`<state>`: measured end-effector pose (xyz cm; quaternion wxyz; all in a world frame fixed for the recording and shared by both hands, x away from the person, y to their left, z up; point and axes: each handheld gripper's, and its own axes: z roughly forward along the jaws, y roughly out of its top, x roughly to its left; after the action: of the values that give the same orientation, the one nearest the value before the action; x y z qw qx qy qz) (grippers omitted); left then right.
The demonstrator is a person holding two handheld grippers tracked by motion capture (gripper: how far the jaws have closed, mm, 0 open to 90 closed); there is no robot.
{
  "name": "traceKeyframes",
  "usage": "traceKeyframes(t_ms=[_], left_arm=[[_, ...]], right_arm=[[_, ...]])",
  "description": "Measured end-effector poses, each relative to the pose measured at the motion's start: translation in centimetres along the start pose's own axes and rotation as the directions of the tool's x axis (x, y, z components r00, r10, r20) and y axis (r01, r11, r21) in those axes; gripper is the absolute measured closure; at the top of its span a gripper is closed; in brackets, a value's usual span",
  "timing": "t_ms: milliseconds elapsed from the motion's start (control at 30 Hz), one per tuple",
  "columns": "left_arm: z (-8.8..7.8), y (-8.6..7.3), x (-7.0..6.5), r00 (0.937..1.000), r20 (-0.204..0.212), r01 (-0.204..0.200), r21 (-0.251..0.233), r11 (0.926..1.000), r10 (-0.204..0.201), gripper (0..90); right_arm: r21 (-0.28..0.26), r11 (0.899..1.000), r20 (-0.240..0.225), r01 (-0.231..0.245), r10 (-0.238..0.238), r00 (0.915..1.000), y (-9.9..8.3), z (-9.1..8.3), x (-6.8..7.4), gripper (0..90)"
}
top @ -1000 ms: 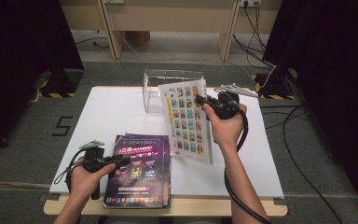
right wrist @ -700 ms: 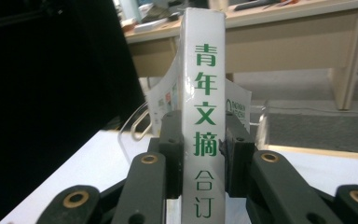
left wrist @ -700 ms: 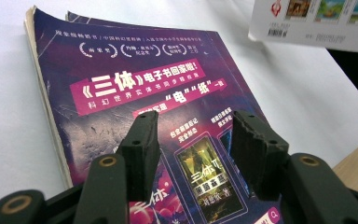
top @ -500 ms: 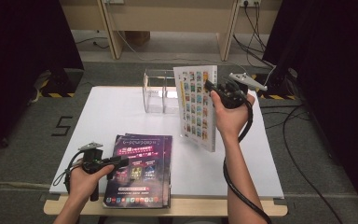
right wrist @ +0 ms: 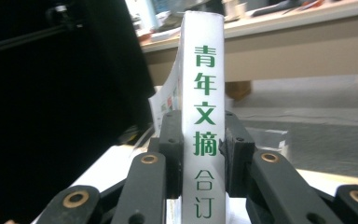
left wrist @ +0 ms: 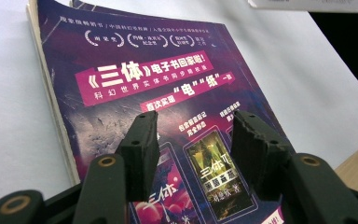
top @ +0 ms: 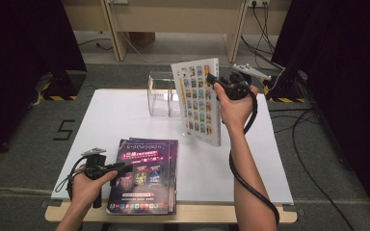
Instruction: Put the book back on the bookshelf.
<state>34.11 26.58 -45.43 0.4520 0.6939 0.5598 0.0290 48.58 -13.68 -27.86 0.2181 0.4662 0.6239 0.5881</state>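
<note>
The right gripper (top: 217,83) is clamping the thick white-spined book (top: 200,100) — in the right gripper view its 2 black jaws are pressing on either side of the spine (right wrist: 203,140), where green characters are running from top to bottom. In the high view the right hand (top: 233,103) is holding this book upright and clear of the table (top: 125,115), over the far right part of the tabletop, with the cover of small coloured squares facing left. The book's lower corner is hanging just above the white surface, not touching it as far as the high view shows. Just left of the book, at the far edge of the table, a clear plastic rack (top: 161,94) is standing with its dividers upright; the book is partly in front of the rack's right side.

The left gripper (top: 120,167) is standing open — in the left gripper view its 2 jaws are spread apart with nothing between them, hovering over the purple magazine (left wrist: 168,93). The left hand (top: 89,183) is sitting at the near left corner of the table, with the gripper pointing right across the magazine's left edge. The magazine (top: 147,175) is lying flat on top of a small stack at the near edge, its bottom overhanging the wooden lip slightly.
</note>
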Motion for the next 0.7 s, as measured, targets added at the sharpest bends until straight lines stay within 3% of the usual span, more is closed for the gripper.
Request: traceKeyframes(t_ms=[167,267,300,400,700], left_arm=[[0.1,0.0,0.0,1.0000,0.002,0.000,-0.003,1.0000,0.000,50.4],[0.2,0.0,0.0,1.0000,0.002,-0.003,0.003,1.0000,0.003,50.4],[0.3,0.0,0.0,1.0000,0.002,-0.001,0.005,1.0000,0.001,50.4],[0.3,-0.1,0.1,1.0000,0.001,0.001,0.008,1.0000,-0.001,50.3],[0.2,-0.1,0.0,0.9999,0.013,0.005,0.004,1.0000,-0.005,50.2]], right_arm=[[-0.038,0.999,0.112,0.020,-0.016,0.9936,0.4,0.0,-1.5,74.1],[-0.048,0.999,0.111,0.005,0.000,0.9938,0.5,0.0,-1.9,74.1],[-0.053,0.998,0.137,0.023,-0.015,0.9905,0.6,0.1,-2.0,74.1],[-0.057,0.998,0.149,0.022,-0.014,0.9888,0.6,0.4,-1.9,74.1],[-0.064,0.997,0.213,0.043,-0.028,0.9766,0.6,2.8,-0.7,74.1]])
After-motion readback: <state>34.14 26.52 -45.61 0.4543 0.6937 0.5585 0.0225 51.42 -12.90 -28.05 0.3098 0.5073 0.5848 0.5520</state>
